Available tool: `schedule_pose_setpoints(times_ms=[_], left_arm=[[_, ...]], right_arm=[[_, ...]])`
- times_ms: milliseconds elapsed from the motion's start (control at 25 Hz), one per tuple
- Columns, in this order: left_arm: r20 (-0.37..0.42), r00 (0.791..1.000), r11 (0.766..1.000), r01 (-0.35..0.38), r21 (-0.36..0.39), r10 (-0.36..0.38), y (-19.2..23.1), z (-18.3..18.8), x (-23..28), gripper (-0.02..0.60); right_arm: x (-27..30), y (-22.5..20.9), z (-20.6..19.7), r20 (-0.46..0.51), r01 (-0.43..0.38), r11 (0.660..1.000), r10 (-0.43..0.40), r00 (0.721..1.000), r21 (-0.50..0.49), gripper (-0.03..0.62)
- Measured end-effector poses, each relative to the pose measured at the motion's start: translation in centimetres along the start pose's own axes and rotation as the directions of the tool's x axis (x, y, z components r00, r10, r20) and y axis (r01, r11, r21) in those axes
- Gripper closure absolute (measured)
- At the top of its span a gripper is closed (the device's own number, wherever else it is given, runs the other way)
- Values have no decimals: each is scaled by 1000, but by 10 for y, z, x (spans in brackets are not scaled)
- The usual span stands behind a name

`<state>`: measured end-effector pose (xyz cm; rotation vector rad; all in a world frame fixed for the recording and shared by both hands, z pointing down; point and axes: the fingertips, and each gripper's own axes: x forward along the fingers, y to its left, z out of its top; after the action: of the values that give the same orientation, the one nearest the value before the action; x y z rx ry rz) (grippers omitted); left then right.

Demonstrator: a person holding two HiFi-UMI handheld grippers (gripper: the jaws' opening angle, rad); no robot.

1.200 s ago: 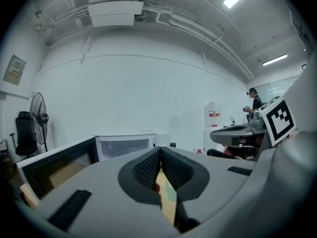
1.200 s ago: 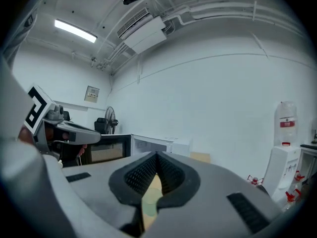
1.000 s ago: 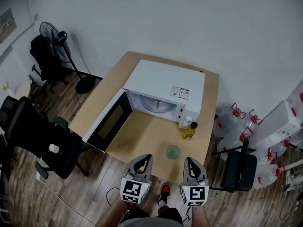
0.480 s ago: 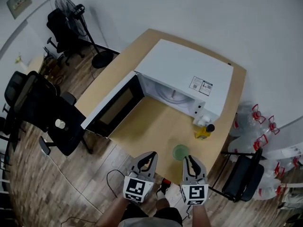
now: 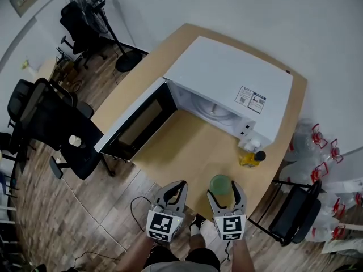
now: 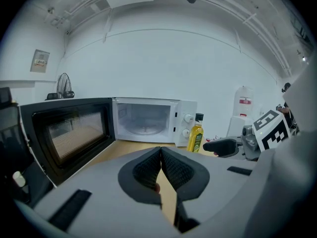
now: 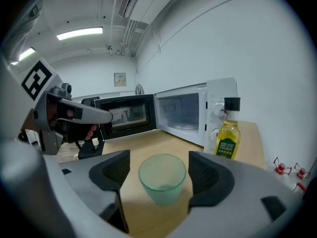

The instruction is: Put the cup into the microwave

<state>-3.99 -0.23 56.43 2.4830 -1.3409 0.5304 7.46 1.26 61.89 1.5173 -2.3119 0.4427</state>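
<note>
A translucent green cup (image 5: 220, 182) (image 7: 162, 177) stands upright near the front edge of the wooden table (image 5: 187, 152). My right gripper (image 5: 225, 192) (image 7: 159, 168) has its jaws opening, one on each side of the cup, with gaps between pads and cup. Behind stands the white microwave (image 5: 227, 84) (image 6: 148, 120) (image 7: 198, 108), its door (image 5: 136, 126) swung wide open to the left and its cavity empty. My left gripper (image 5: 174, 190) (image 6: 161, 155) hangs shut and empty at the table's front edge, left of the cup.
A yellow oil bottle (image 5: 251, 158) (image 6: 195, 133) (image 7: 227, 135) stands by the microwave's control panel, just behind the cup. Black office chairs (image 5: 51, 129) and a fan (image 5: 91, 4) are at the left. Water jugs (image 5: 317, 157) and a black chair (image 5: 295, 214) stand at the right.
Both grippers have come down and forward toward the table's front edge. The right gripper, shut before, now stands open around the cup. The left stays shut.
</note>
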Motion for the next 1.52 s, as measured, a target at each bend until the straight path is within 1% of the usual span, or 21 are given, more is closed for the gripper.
schedule_pose_setpoints(times_ms=[280,480,720,800,1000,1200,1520], left_arm=[[-39,999,1000,-10,-12,10,6,-17,9,558],[-57,998,1000,-11,-16,10,8,-26,15,558],[-55,998,1000,-14,-12,14,11,-25,18,558],[-47,999,1000,-16,-10,15,11,-20,18,558],[-31,999,1000,-24,-2,24,12,-10,13,558],[-6,999,999,-37,1,37,14,1,7,558],[73,995,998,-67,15,66,11,39,-15,558]], right_arm=[[17,-2,-19,-37,10,1000,-9,999,3,241],[23,-6,-25,-36,12,1000,-11,999,16,241],[24,-7,-24,-27,12,1000,-11,1000,12,241],[24,-8,-23,-26,13,1000,-12,1000,17,241],[20,-10,-14,-14,20,1000,-20,1000,10,241],[13,-10,8,24,19,1000,-19,1000,2,243],[-8,-9,49,93,18,999,-15,996,-33,242]])
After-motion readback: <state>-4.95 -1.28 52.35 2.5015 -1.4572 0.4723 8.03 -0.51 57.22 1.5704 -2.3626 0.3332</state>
